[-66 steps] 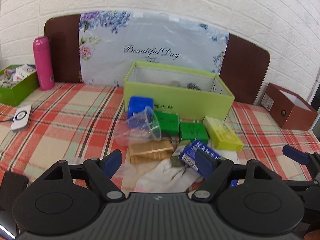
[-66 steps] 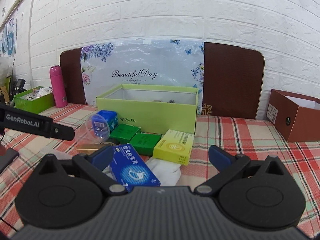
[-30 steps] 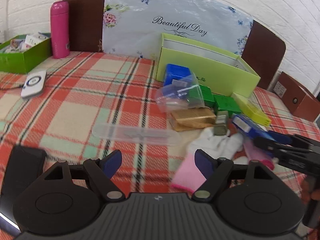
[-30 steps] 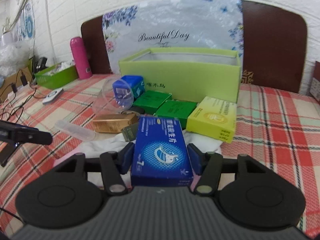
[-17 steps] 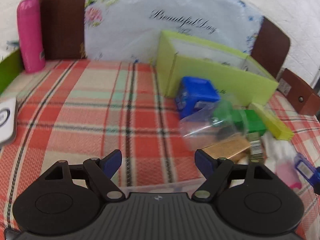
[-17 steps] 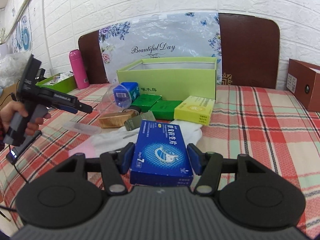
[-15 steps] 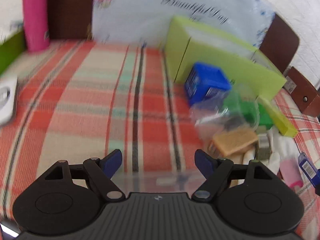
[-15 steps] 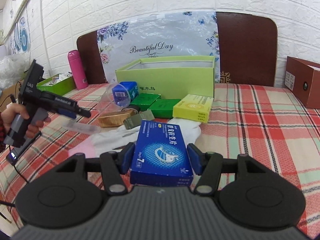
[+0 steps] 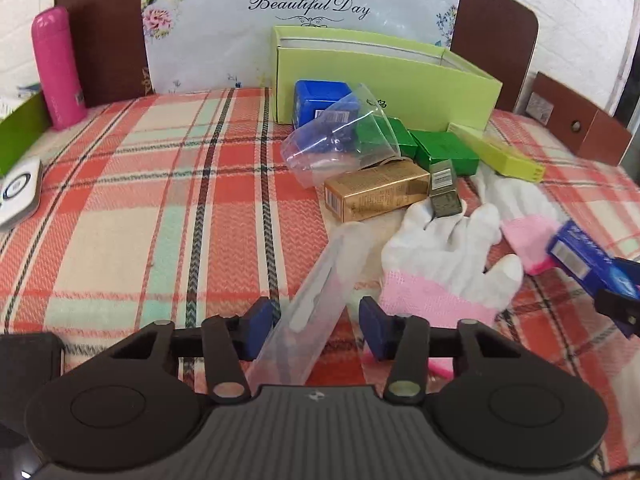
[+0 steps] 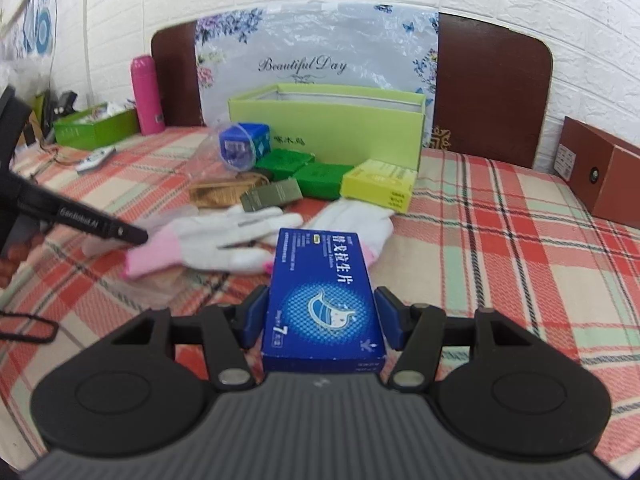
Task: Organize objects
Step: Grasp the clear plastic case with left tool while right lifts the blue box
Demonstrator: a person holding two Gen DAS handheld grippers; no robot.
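Observation:
A long clear plastic case (image 9: 316,300) lies on the plaid tablecloth and runs lengthwise between the jaws of my left gripper (image 9: 316,326). The jaws are closing, with a small gap still showing on the right side of the case. My right gripper (image 10: 320,320) is shut on a blue medicine box (image 10: 324,300), held flat above the cloth; the same blue medicine box (image 9: 580,256) shows at the right edge of the left wrist view. White gloves with pink cuffs (image 9: 440,252) lie just right of the case.
A light green open box (image 9: 384,80) stands at the back. In front of it lie a clear cup (image 9: 340,136), a blue box (image 9: 320,100), green boxes (image 9: 444,152), a yellow box (image 9: 496,156) and a gold box (image 9: 376,192). A pink bottle (image 9: 58,68) stands far left, a brown box (image 9: 576,124) far right.
My left gripper has come down over the clear case, which now sits between its jaws, and the jaws have narrowed. The right gripper keeps the blue box and has shifted sideways.

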